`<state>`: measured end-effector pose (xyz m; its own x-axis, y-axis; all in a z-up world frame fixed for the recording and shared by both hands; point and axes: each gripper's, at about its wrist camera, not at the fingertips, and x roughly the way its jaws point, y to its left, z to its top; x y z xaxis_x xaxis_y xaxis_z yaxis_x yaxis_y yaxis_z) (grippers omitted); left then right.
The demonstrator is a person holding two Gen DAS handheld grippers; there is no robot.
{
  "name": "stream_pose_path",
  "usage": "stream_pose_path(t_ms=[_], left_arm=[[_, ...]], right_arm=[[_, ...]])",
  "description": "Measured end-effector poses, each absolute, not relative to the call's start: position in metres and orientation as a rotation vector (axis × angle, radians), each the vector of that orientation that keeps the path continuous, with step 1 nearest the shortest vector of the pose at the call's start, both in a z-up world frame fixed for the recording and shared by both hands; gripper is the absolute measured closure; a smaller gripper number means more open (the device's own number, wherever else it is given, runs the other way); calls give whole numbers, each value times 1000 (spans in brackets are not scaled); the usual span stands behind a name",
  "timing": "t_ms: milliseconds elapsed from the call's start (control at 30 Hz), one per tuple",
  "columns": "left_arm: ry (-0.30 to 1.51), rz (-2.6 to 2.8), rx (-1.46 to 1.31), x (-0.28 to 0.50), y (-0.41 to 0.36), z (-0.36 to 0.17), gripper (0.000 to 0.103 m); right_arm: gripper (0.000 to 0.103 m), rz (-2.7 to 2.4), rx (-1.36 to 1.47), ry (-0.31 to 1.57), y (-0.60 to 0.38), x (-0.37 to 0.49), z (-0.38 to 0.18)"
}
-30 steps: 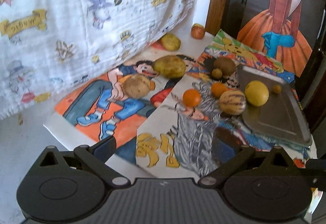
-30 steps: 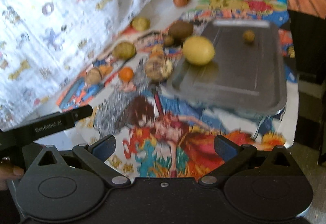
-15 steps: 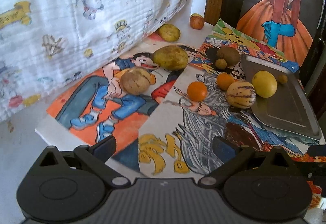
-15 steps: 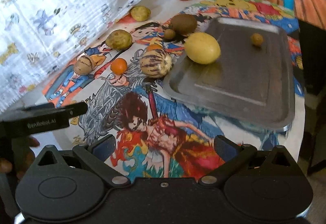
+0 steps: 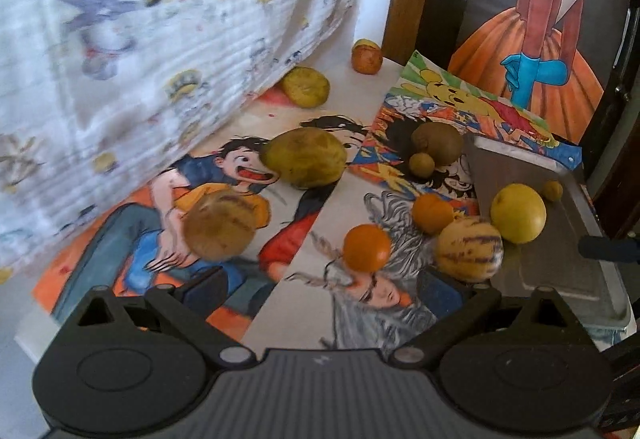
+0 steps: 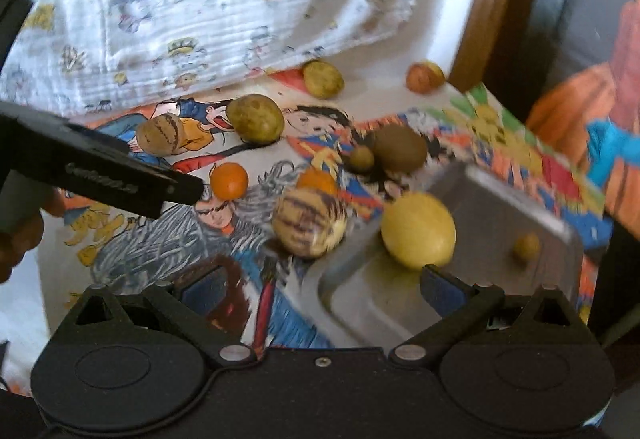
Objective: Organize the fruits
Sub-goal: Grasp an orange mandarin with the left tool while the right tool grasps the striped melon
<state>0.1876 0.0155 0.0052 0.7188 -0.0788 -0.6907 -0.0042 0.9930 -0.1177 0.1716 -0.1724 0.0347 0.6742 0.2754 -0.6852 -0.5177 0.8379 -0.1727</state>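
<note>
Two fruits are seen on the metal tray (image 6: 472,199): a yellow fruit (image 6: 418,229) and a small brown one (image 6: 526,246). The striped melon (image 6: 309,222) is blurred at the tray's edge; contact cannot be resolved. The remaining fruits are scattered over the cartoon posters (image 5: 384,315) covering the worktop. The tray's near corner is cut off by the right gripper (image 6: 320,289). Both it and the left gripper (image 5: 320,289) are spread wide, nothing held. A printed cloth (image 5: 140,39) is hung behind.
</note>
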Motion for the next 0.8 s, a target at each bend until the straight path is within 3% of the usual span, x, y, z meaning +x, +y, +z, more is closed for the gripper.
stream_pose_path(t_ms=[167,533,800], left_arm=[[764,-64,-131,201,10,-1,3],[783,-90,-160,219,6,-11,30],[790,-90,-166,226,5,-14,42]], right_arm=[[14,494,-498,642,-164,183,25],[27,566,-534,632,-156,203,6],[37,592,-529,629,-147,211,0]])
